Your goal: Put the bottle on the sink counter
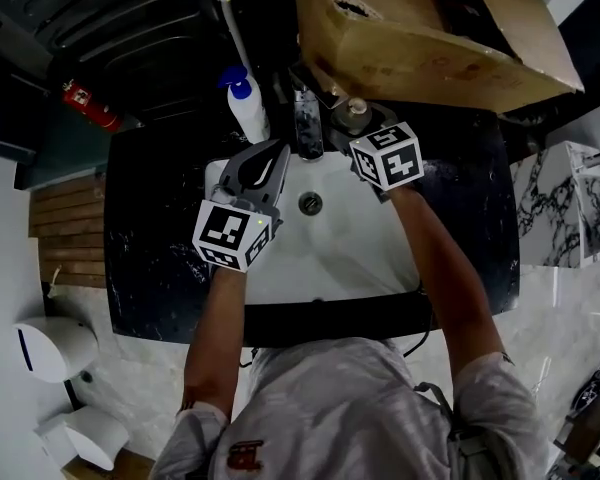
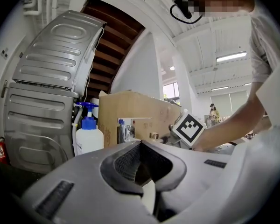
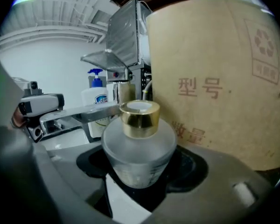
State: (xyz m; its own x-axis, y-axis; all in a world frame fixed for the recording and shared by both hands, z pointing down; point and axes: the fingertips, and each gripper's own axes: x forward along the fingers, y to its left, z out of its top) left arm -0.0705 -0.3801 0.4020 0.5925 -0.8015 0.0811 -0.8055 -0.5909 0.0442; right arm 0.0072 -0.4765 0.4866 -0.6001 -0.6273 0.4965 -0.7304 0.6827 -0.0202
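the right gripper [image 1: 352, 128] hides most of the bottle [image 1: 358, 111].

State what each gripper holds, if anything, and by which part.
The right gripper grips the frosted bottle by its lower body; the left gripper is shut on nothing.

White pump bottle with a blue top [image 1: 248, 103] stands at the back edge of the counter [image 1: 160, 228], just left of the chrome faucet [image 1: 308, 118]. A big cardboard box [image 1: 420, 38] takes up the back right corner. A red fire extinguisher [image 1: 90, 106] sits off past the back left corner.
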